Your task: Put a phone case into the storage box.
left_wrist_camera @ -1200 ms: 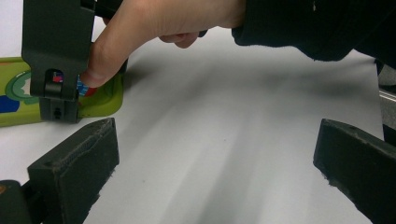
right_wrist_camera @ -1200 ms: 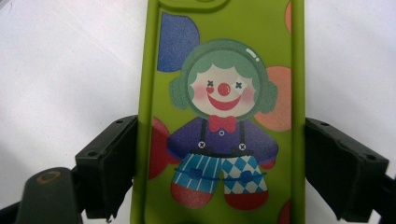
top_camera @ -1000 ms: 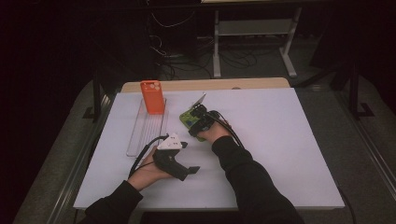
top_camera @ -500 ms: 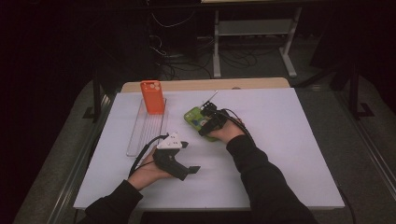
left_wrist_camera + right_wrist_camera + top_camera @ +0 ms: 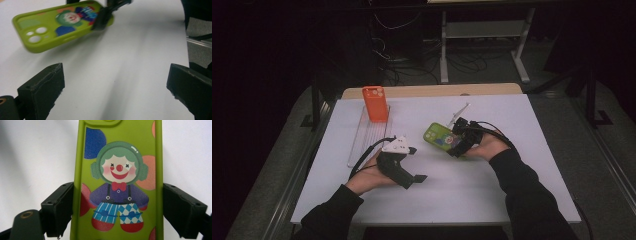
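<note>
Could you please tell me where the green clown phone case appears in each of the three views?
High view: green phone case right of centre, in the right gripper.
Left gripper view: upper left, tilted, above the white table.
Right gripper view: centre, between the jaws.
Shared landmark: the clown print.

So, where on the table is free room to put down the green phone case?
Free: the white table right of the right gripper, and the near strip before both hands. Crowded: the left, with the orange phone case on the clear rack beside the left gripper.
</note>
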`<act>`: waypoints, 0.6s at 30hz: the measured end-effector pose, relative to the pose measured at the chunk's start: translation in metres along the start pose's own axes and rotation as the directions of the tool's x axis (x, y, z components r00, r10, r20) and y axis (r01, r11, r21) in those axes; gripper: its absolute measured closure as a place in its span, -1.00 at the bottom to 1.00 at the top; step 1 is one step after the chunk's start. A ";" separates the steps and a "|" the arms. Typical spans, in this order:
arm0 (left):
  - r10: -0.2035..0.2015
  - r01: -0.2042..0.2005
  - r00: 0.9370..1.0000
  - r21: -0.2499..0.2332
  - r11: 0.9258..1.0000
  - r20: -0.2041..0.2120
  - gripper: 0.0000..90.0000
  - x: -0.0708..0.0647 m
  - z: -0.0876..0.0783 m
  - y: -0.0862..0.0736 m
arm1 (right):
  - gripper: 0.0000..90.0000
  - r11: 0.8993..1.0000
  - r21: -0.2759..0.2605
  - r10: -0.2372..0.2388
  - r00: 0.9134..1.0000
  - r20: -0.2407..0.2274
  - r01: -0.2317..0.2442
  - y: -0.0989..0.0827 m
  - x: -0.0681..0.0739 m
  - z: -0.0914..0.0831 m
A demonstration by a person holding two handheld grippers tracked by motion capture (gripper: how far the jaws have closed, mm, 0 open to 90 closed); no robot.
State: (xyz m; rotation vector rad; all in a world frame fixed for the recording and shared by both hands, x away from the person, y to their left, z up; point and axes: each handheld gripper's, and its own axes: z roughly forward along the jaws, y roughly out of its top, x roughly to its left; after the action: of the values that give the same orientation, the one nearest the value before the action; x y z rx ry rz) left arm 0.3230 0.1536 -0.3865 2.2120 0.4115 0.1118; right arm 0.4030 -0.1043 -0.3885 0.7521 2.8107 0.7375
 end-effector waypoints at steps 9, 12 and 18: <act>0.056 -0.056 0.998 0.037 0.998 -0.005 -1.00 0.010 -0.006 0.012 | -0.66 0.996 -0.010 -0.094 0.994 -0.050 0.094 -0.017 0.011 -0.016; 0.086 -0.086 0.996 0.064 0.994 0.008 -1.00 0.010 -0.005 0.015 | -0.66 0.994 -0.008 -0.113 0.992 -0.061 0.112 -0.022 0.012 -0.018; 0.128 -0.131 0.991 0.084 0.988 0.048 -1.00 0.015 -0.002 0.022 | -0.66 0.986 -0.019 -0.165 0.983 -0.085 0.164 -0.026 0.019 -0.020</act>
State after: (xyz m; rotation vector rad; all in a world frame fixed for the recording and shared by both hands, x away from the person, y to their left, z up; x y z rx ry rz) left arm 0.3424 0.1476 -0.3689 2.3219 0.2532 0.1184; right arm 0.3705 -0.1226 -0.3842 0.4898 2.8984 0.7744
